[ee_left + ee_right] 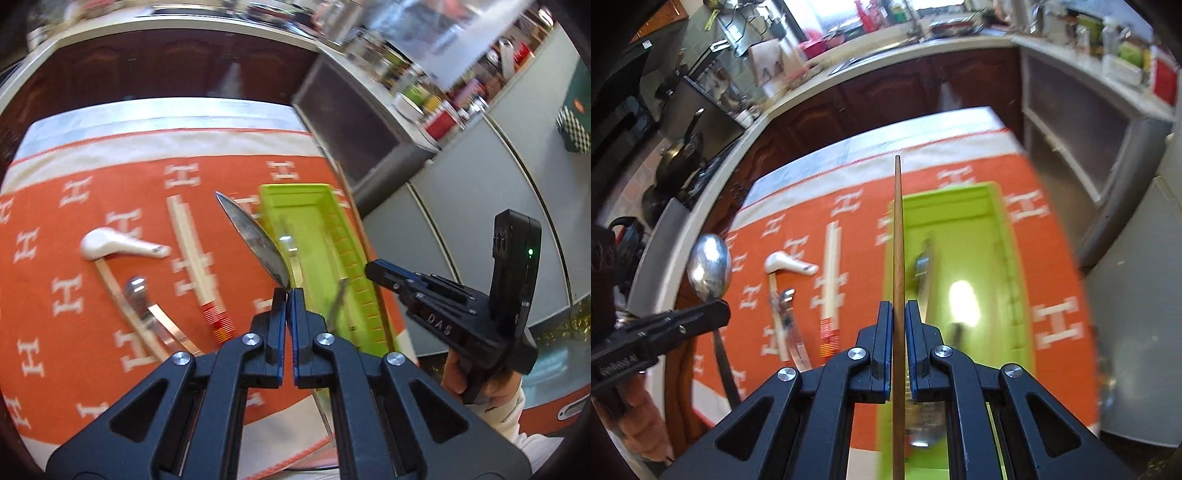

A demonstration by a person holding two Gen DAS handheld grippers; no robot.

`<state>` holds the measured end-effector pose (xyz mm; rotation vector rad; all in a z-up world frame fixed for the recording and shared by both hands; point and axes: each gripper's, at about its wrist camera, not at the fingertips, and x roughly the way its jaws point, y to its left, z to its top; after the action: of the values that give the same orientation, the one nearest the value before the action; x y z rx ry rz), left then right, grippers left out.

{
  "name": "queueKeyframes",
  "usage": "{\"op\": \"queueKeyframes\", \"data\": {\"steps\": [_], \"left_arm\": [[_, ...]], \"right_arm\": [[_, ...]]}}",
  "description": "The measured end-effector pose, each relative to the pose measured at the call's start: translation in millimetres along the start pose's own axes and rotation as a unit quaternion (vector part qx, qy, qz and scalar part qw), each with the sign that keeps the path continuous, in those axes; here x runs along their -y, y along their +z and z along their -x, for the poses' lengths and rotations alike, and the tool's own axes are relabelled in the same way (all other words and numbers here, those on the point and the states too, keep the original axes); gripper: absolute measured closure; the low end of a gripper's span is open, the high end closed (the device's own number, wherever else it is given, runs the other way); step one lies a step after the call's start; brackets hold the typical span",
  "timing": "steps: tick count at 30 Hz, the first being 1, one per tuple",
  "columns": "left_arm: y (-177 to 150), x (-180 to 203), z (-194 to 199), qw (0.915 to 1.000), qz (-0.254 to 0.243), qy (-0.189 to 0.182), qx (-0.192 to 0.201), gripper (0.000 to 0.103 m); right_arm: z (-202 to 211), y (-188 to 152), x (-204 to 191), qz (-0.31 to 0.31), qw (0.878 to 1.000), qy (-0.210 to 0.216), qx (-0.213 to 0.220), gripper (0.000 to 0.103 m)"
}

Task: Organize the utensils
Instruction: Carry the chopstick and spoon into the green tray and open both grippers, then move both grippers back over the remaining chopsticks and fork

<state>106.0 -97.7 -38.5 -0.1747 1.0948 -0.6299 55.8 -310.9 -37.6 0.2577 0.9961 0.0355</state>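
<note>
Here, above an orange cloth patterned with white H's, two grippers each carry one utensil.

- Left of frame, on the cloth: one white ceramic spoon, one metal utensil beside a pale stick, one pair of white chopsticks.
- Centre, left wrist view: the left gripper is clamped on one metal spoon by its neck.
- Right of centre: one green tray, with blurred cutlery inside.
- Right wrist view, centre: the right gripper pinches one wooden chopstick over the tray.
</note>
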Motion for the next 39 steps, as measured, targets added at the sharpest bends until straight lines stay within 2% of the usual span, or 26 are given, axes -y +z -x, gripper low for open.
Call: {"op": "queueKeyframes", "data": {"steps": [4,10,15,20,28,32,39], "left_arm": [[11.3,30.5,-37.8,0.9991,-0.016,-0.008,-0.039,0.103],[13.3,47.6,-108.2,0.9939,-0.031,0.023,-0.103,0.103],[11.3,54.2,-136.2,0.9907,-0.054,0.049,-0.115,0.103],[16.5,51.3,-130.1,0.9925,-0.053,0.05,-0.097,0.102],[17.5,42.2,-95.3,0.995,-0.044,0.053,-0.073,0.1],[10.7,33.3,-77.4,0.9947,-0.042,0.065,-0.068,0.1],[-8.5,-0.1,-38.9,0.9926,-0.028,0.102,-0.06,0.091]], "right_arm": [[7.6,2.6,21.8,-0.004,1.0,-0.022,-0.001,0.097],[-14.6,-4.5,42.5,-0.001,0.999,-0.034,-0.034,0.097],[-45.6,-11.7,50.8,-0.005,0.997,-0.055,-0.062,0.097],[-59.5,-10.8,54.8,-0.013,0.996,-0.054,-0.068,0.093],[-50.3,-9.0,46.8,-0.017,0.997,-0.045,-0.054,0.09],[-42.7,-7.7,35.5,-0.012,0.998,-0.038,-0.046,0.09],[-32.0,-5.7,2.6,0.009,0.999,-0.008,-0.041,0.09]]}}
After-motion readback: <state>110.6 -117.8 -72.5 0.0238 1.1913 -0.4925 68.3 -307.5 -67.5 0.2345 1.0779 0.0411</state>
